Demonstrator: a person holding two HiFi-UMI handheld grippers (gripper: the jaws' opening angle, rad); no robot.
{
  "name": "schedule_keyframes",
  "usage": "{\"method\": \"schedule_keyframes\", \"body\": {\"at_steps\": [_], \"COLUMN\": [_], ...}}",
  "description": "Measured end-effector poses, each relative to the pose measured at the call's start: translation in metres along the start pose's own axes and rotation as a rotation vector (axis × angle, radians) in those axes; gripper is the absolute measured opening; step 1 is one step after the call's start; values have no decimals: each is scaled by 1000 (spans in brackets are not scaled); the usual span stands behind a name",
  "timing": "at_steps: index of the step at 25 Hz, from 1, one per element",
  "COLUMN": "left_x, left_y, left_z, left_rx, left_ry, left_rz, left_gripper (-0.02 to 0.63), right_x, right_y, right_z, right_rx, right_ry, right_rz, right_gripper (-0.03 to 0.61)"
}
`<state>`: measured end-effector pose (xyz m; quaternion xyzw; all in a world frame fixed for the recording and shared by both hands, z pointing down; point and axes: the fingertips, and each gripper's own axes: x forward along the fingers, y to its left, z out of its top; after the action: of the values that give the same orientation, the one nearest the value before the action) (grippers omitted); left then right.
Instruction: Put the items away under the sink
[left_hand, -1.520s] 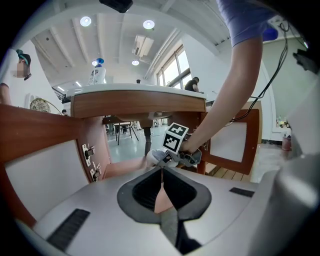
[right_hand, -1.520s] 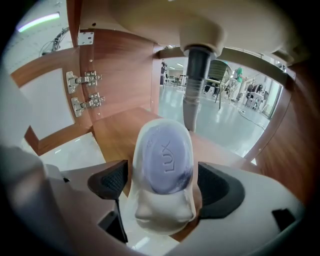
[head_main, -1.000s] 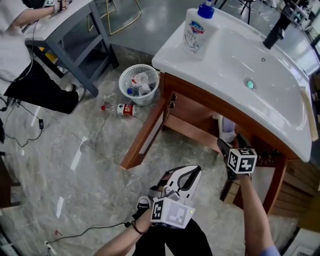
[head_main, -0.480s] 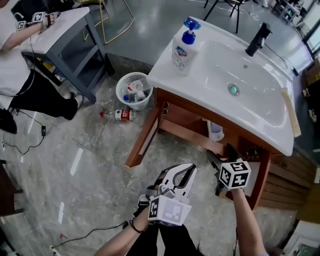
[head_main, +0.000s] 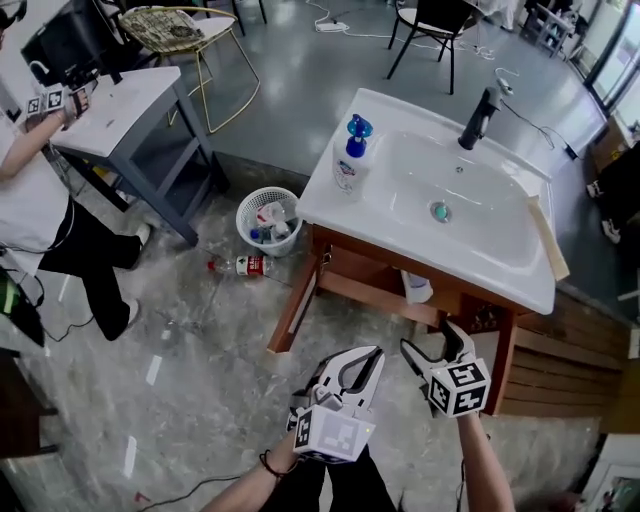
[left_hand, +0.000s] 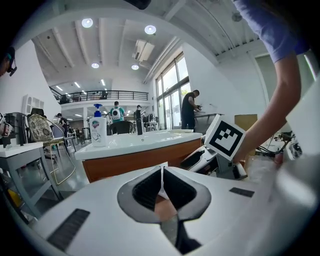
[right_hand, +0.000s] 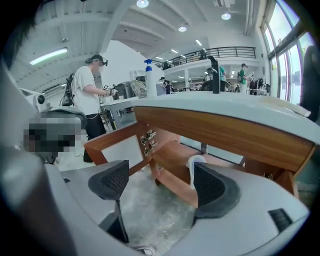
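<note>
A white bottle (head_main: 415, 287) stands on the shelf under the white sink (head_main: 500, 250), inside the open wooden cabinet; in the right gripper view the white bottle (right_hand: 192, 168) shows just beside the right pad. My right gripper (head_main: 432, 342) hangs open in front of the cabinet, a short way from the bottle, holding nothing; it reads the same in its own view (right_hand: 162, 182). My left gripper (head_main: 368, 356) is lower and to the left, shut with nothing seen between its jaws (left_hand: 161, 170). A blue-capped soap bottle (head_main: 352, 155) stands on the sink's left corner.
The cabinet door (head_main: 296, 300) stands swung open to the left. A white mesh waste basket (head_main: 268, 218) and a plastic bottle (head_main: 240, 265) lie on the floor left of the sink. A person (head_main: 40, 200) works at a grey table (head_main: 130, 110) at far left.
Both grippers have drawn back from the cabinet, the right one coming away from the white bottle on the shelf. The head view has pulled back, and more of the room shows.
</note>
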<state>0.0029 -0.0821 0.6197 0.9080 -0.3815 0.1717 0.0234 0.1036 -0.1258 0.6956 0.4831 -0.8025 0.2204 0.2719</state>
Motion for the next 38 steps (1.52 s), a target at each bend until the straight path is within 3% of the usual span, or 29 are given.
{"method": "schedule_keyframes", "body": {"at_steps": [8,12,21,30,34,38], "left_x": [-35,-49,-79,-116,-135,-154], "left_y": [17,24,23,32,31,29], "left_z": [43,59,90,118,128,132], "left_rx": [-78,-101,-105,-106,-104,-100], "left_ry": [-21,-29,-37,-55,-61,-73], "left_rz": [30,43,25,36,33,24], "left_gripper": [23,23,23,23,23,23], "right_x": [-50,-74,-122,-161,-177,-194], "right_y": [41,49,80,116,131,145], "right_z": [48,67,113,149,157,158], "right_rx": [-11,37,56,99,61,89], "right_ry": [-60,-105,-165,-237,-250,-278], "right_rz": [12,-35,-45,-68,-97,-118], "right_gripper": [392,240,190,185,175,164]}}
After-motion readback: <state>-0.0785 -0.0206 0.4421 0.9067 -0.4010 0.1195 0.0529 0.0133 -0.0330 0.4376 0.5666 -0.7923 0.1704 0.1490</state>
